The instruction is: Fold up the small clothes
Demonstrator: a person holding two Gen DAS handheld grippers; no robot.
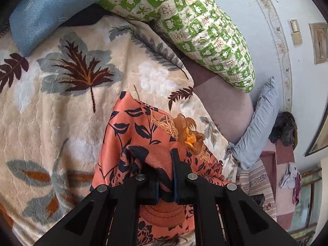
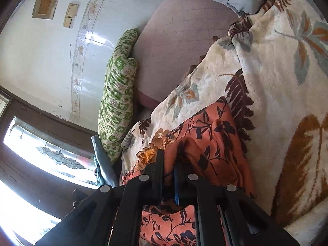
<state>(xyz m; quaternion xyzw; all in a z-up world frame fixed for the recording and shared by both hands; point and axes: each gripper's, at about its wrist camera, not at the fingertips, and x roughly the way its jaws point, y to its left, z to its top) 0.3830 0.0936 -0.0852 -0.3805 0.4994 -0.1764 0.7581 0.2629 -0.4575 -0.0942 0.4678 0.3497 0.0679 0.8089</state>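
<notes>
A small orange garment (image 1: 131,127) with dark leaf prints and a ruffled orange trim (image 1: 188,131) lies on a cream leaf-pattern blanket (image 1: 51,112). My left gripper (image 1: 162,160) is shut on a raised fold of the garment, with cloth bunched between its fingers. In the right wrist view the same garment (image 2: 217,137) lies on the blanket (image 2: 276,71). My right gripper (image 2: 170,155) is shut on another fold of it, beside the ruffled trim (image 2: 147,153).
A green-checked pillow (image 1: 196,26) and a blue cushion (image 1: 47,8) lie at the bed's far side by a white tiled wall (image 1: 266,10). A mauve mattress (image 2: 180,41) shows beyond the blanket. A window (image 2: 51,153) is at the left.
</notes>
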